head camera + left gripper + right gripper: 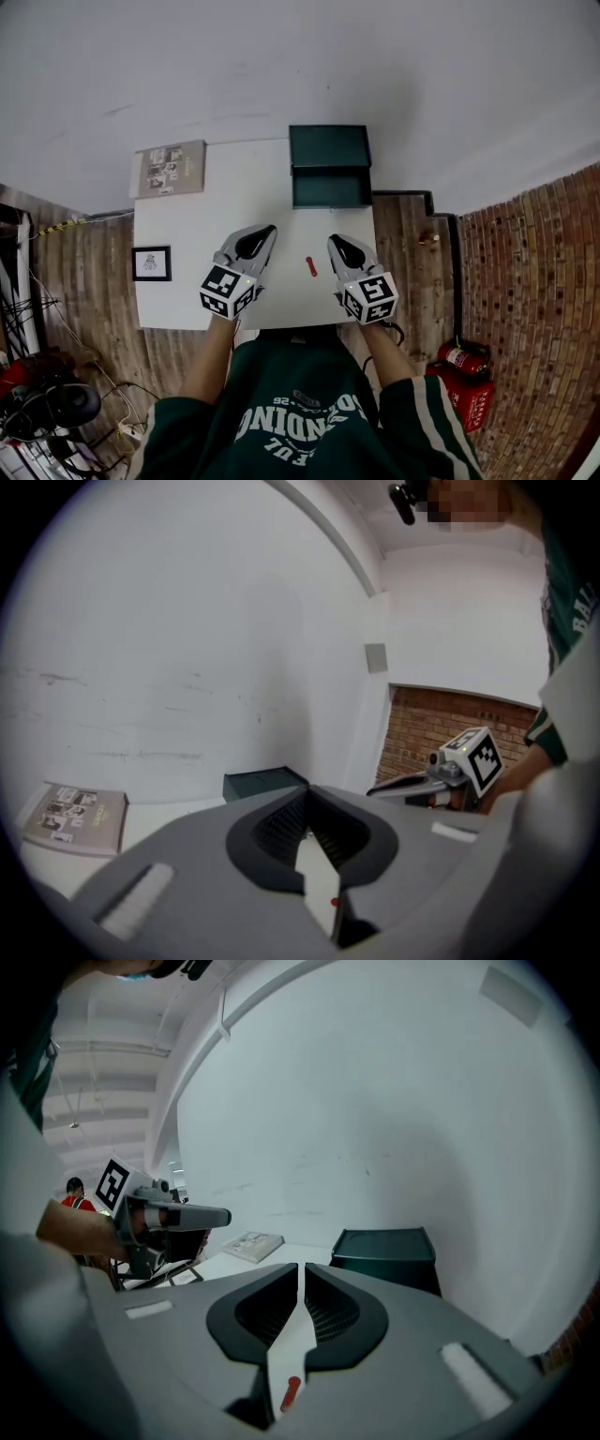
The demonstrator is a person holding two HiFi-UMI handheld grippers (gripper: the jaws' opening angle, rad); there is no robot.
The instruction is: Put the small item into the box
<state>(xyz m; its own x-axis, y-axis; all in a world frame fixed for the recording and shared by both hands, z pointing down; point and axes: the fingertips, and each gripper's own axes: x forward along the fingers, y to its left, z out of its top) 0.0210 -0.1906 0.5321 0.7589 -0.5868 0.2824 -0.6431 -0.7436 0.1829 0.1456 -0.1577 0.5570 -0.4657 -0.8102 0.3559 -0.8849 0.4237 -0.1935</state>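
A small red item (310,266) lies on the white table (206,216), between my two grippers. It shows through the gap under the shut jaws as a red spot (333,902) in the left gripper view and as a short red stick (290,1391) in the right gripper view. The dark green box (330,167) stands open at the table's far right, beyond both grippers (264,782) (384,1251). My left gripper (267,231) (307,794) is shut and holds nothing. My right gripper (334,242) (301,1269) is shut and empty too. Both hover near the front edge.
A grey booklet (171,169) lies at the table's far left corner. A small black-framed picture (152,263) sits at the left edge. A red fire extinguisher (459,359) lies on the wooden floor to the right. A white wall rises behind the table.
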